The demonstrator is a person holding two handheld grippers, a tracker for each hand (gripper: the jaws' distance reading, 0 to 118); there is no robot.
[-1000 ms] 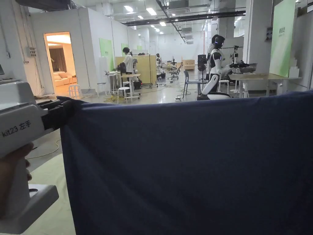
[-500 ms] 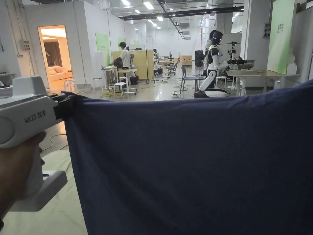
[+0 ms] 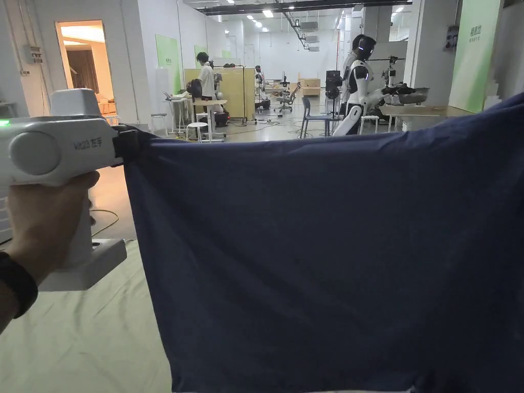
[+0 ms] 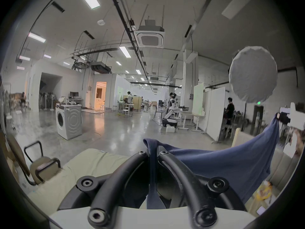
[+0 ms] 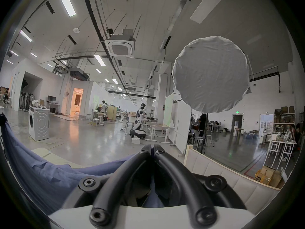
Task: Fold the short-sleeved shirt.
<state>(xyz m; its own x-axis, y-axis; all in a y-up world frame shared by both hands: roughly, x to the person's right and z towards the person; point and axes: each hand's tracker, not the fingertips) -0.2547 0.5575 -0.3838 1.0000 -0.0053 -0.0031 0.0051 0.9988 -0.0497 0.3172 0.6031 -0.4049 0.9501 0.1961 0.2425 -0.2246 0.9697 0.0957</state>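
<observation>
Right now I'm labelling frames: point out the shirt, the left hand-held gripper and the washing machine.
shirt point(image 3: 327, 256), head view, middle of the hanging cloth
left hand-held gripper point(image 3: 128, 146), head view, black jaws at the shirt's corner
washing machine point(image 4: 70, 122), left gripper view, its side panel

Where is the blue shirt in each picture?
Head view: the shirt hangs spread across the middle and right, its left corner in the left gripper.
Left gripper view: it is pinched between the jaws at bottom centre and stretches up to the right, to the right gripper.
Right gripper view: it sweeps from the left edge down to the jaws, shirt.
Shared landmark: the white humanoid robot.
</observation>
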